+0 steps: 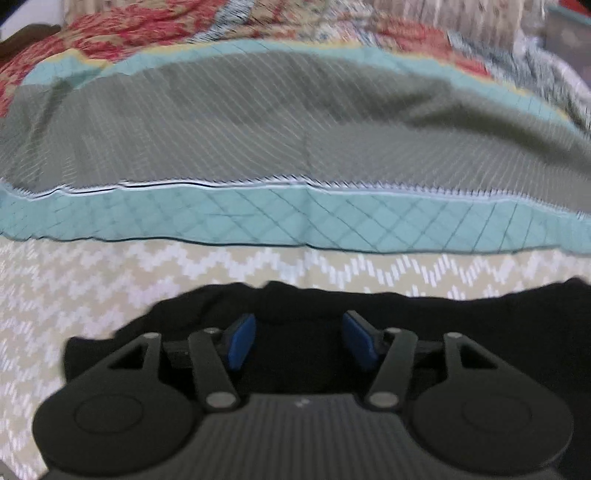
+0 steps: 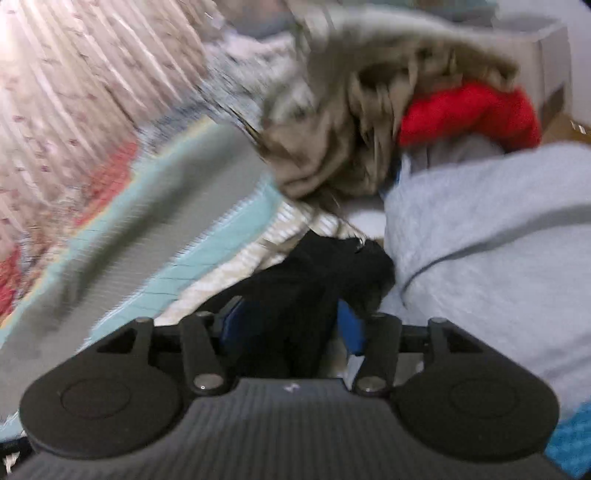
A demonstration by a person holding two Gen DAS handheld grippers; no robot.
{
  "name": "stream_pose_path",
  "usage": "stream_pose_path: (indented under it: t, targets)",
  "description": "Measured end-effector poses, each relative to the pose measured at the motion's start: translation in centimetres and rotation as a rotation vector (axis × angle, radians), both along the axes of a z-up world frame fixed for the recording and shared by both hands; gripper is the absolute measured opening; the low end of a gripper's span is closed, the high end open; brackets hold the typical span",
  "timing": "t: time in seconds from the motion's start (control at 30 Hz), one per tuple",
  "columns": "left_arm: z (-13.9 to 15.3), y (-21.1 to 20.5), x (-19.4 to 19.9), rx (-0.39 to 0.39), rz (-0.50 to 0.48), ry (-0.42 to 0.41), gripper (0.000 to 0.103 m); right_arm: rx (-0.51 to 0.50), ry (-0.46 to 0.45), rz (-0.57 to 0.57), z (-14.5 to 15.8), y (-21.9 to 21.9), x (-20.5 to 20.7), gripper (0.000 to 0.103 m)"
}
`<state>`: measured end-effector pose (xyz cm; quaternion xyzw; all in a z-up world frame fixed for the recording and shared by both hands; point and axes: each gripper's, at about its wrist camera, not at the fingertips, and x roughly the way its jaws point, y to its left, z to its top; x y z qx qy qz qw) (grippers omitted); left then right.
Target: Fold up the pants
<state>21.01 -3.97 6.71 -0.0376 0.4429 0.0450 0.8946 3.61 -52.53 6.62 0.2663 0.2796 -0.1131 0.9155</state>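
In the left wrist view we see the left gripper [image 1: 299, 338] low over the black pants [image 1: 480, 332], which lie on a beige zigzag-patterned cover [image 1: 92, 280]. Its blue pads [image 1: 242, 341] stand apart with black cloth between them, though we cannot tell whether they press on it. Beyond the pants' far edge a teal quilted border [image 1: 295, 218] runs across, then a broad grey-green striped panel [image 1: 258, 122], and behind that a red floral quilt [image 1: 122, 33]. Nothing lies between the gripper and the pants.

In the right wrist view, heavily blurred, we see the right gripper [image 2: 288, 328] with its jaws apart and a ridge of the pants [image 2: 314, 273] standing up between them; the right pad [image 2: 351, 326] shows a gap beside the cloth. Crowding in from the right is a pale blue garment [image 2: 487, 236], touching the pants. Ahead sits a heap of tan clothing [image 2: 332, 147] with a red piece [image 2: 469, 114] beside it, and a light bin [image 2: 546, 59] behind.
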Motion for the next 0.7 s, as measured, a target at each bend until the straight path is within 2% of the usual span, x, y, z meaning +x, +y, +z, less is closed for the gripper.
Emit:
stream_pose_path:
  t: [0.13, 0.3, 0.4, 0.53, 0.6, 0.63, 0.67, 0.7]
  targets:
    - [1.3, 4.1, -4.2, -0.05, 0.07, -0.017, 0.06, -0.159, -0.044, 0.076, 0.5, 3.5, -6.9, 0.058]
    - [1.9, 8.4, -10.3, -0.088, 0.152, 0.019, 0.06, -0.431, 0.024, 0.172, -2.1, 10.3, -12.2, 0.068]
    - [2.2, 9.0, -13.7, -0.084, 0.141, 0.039, 0.06, -0.549, 0.05, 0.225, -3.2, 12.9, -13.2, 0.071]
    - [2.6, 7.5, -17.8, -0.106, 0.083, 0.057, 0.061, -0.734, 0.059, 0.269, -5.3, 14.6, -10.9, 0.071]
    - [2.7, 6.2, -19.6, -0.122, 0.038, 0.066, 0.063, -0.743, 0.058, 0.284, -6.0, 14.3, -9.3, 0.071]
    - [2.7, 5.4, -20.5, -0.125, 0.013, 0.068, 0.064, -0.742, 0.076, 0.284, -6.4, 13.8, -8.3, 0.069]
    - [2.6, 4.7, -21.3, -0.123, -0.009, 0.071, 0.064, -0.731, 0.106, 0.287, -6.7, 13.2, -7.5, 0.063]
    - [2.4, 4.1, -22.0, -0.119, -0.029, 0.074, 0.064, -0.69, 0.125, 0.296, -6.6, 12.4, -7.1, 0.043]
